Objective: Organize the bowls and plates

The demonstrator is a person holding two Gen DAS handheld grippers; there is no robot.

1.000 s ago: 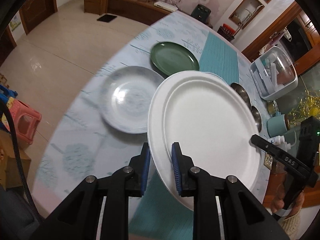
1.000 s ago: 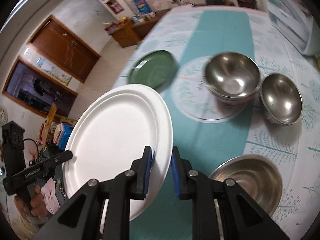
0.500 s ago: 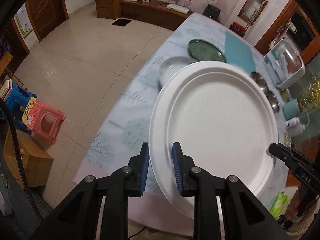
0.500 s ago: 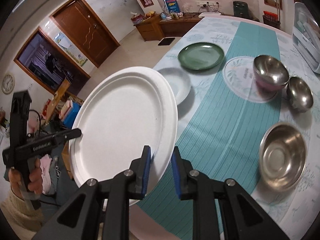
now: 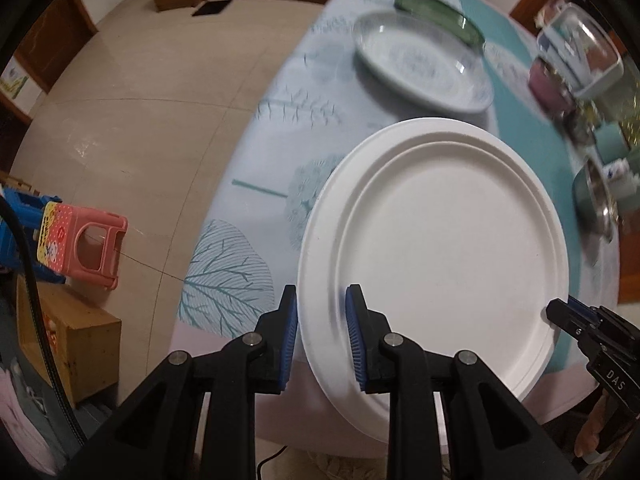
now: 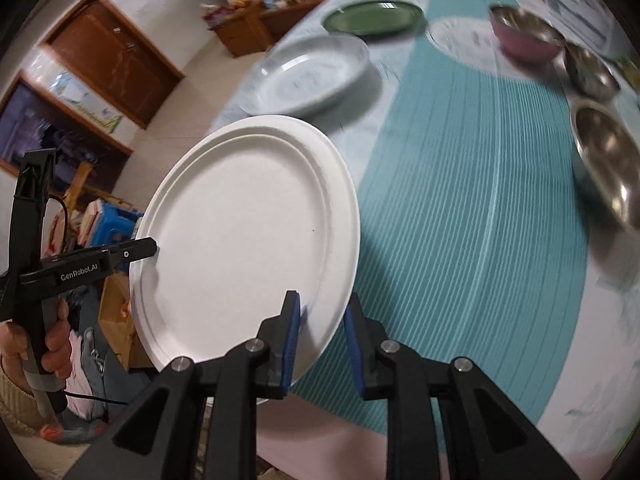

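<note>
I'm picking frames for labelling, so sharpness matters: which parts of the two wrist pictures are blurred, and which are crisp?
Left wrist view: white plate and left gripper crisp; green plate and patterned plate smeared. Right wrist view: steel bowls streaked, right gripper sharp; fisheye bends the table edge.

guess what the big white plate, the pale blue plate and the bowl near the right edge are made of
White plate: likely moulded paper pulp; matte, thin pressed rim, no glare. Pale blue plate: looks like glazed ceramic or possibly melamine; glossy with highlights and a faint printed pattern. Bowl: stainless steel by its look; mirror-like grey reflections.
</note>
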